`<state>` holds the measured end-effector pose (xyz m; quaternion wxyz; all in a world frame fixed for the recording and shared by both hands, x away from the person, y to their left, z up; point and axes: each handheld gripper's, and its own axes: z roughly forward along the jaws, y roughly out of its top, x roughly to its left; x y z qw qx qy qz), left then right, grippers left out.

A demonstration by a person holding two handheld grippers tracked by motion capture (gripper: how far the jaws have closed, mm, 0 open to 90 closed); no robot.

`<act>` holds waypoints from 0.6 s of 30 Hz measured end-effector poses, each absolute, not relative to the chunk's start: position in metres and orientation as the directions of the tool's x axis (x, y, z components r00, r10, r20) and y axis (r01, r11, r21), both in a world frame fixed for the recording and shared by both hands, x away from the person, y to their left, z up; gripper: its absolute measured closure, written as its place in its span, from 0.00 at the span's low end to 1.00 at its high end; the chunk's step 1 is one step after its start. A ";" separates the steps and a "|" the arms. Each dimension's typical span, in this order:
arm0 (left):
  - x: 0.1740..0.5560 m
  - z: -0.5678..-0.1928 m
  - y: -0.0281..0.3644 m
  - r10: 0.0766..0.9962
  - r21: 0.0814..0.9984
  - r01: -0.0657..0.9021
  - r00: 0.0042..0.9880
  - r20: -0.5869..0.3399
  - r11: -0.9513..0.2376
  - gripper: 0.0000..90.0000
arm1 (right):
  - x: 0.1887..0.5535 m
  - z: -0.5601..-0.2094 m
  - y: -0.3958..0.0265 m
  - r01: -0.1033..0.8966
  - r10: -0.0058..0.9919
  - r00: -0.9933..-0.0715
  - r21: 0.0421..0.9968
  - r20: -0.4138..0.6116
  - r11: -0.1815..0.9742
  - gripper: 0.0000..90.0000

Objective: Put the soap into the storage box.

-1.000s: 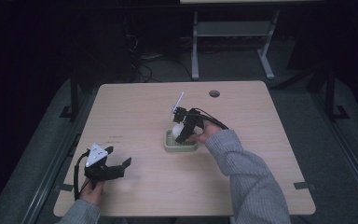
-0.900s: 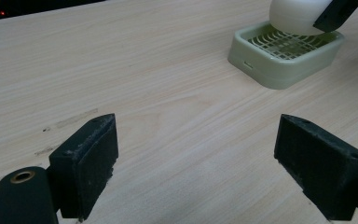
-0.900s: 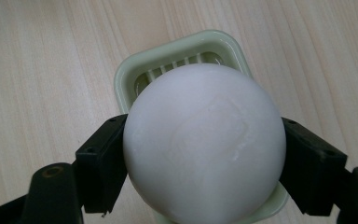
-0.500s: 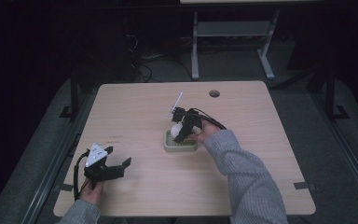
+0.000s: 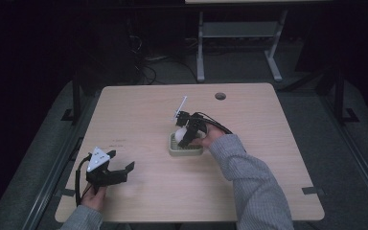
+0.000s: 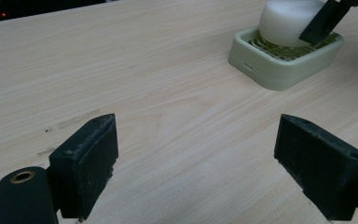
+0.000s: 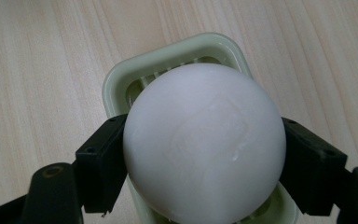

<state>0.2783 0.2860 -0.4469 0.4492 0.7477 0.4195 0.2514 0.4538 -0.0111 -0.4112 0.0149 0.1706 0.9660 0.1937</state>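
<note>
Basically nothing has moved lately: right tool still clamps the white soap bar over the green soap dish mid-frame, left tool idles open at the surface's lower left.

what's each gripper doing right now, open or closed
Left gripper: open, holding nothing, over bare table.
Right gripper: shut on the white soap bar, over the green soap dish.

No readable text, label, brand, number or sign appears anywhere. The white soap carries a faint raised rectangular stamp on its face, too shallow to read. The surface has a few small dark smudges, not letters.
</note>
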 end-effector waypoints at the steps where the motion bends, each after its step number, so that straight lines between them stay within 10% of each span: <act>1: 0.278 -0.447 0.286 0.853 0.884 0.400 0.521 -0.002 -0.242 0.15 | 0.454 -0.412 -0.011 0.323 0.335 -0.942 0.377 0.035 0.868 0.26; 18: 0.278 -0.447 0.286 0.853 0.883 0.401 0.522 -0.001 -0.245 0.15 | 0.454 -0.421 -0.013 0.329 0.340 -0.940 0.371 0.036 0.869 0.26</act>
